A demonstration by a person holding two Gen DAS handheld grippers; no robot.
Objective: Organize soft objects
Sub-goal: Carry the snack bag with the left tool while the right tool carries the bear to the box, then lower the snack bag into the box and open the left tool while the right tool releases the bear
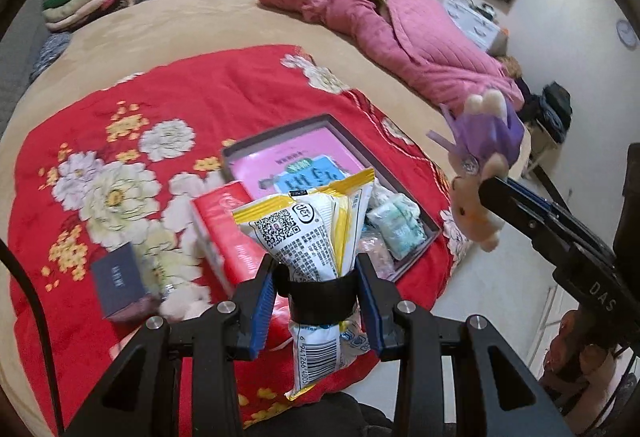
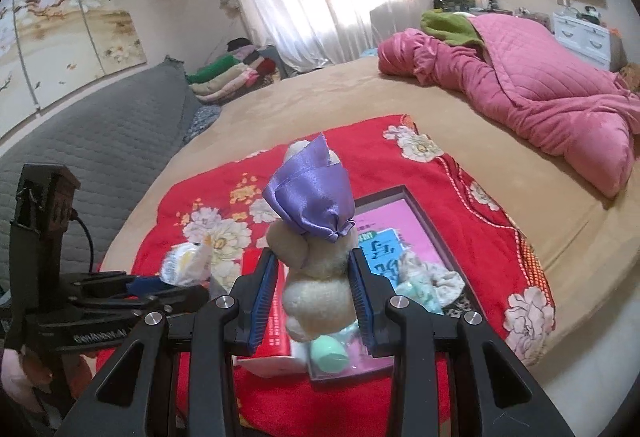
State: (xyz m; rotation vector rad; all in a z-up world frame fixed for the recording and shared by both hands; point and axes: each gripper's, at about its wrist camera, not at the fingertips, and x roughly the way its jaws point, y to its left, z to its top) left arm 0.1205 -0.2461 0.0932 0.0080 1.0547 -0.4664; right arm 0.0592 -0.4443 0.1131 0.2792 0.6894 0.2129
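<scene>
My left gripper (image 1: pixel 316 277) is shut on a yellow and white snack packet (image 1: pixel 308 229), pinched at its waist above the red floral quilt (image 1: pixel 160 97). The right gripper (image 2: pixel 312 265) is shut on a beige plush toy (image 2: pixel 316 277) in a purple satin dress, held upright over the quilt. A shallow dark tray (image 1: pixel 280 131) with a pink bottom lies on the quilt just beyond both grippers and holds small soft packs (image 1: pixel 396 225). In the left wrist view the right gripper (image 1: pixel 486 189) and plush toy (image 1: pixel 484 141) hang to the tray's right. The right wrist view shows the left gripper (image 2: pixel 168 283) with the packet (image 2: pixel 186 263).
A red box (image 1: pixel 224 233) lies against the tray's near left corner, and a small navy box (image 1: pixel 118 283) sits further left. A crumpled pink quilt (image 1: pixel 400 29) covers the bed's far right. Folded blankets (image 1: pixel 80 1) are stacked at the far left. The bed edge and floor (image 1: pixel 500 297) are on the right.
</scene>
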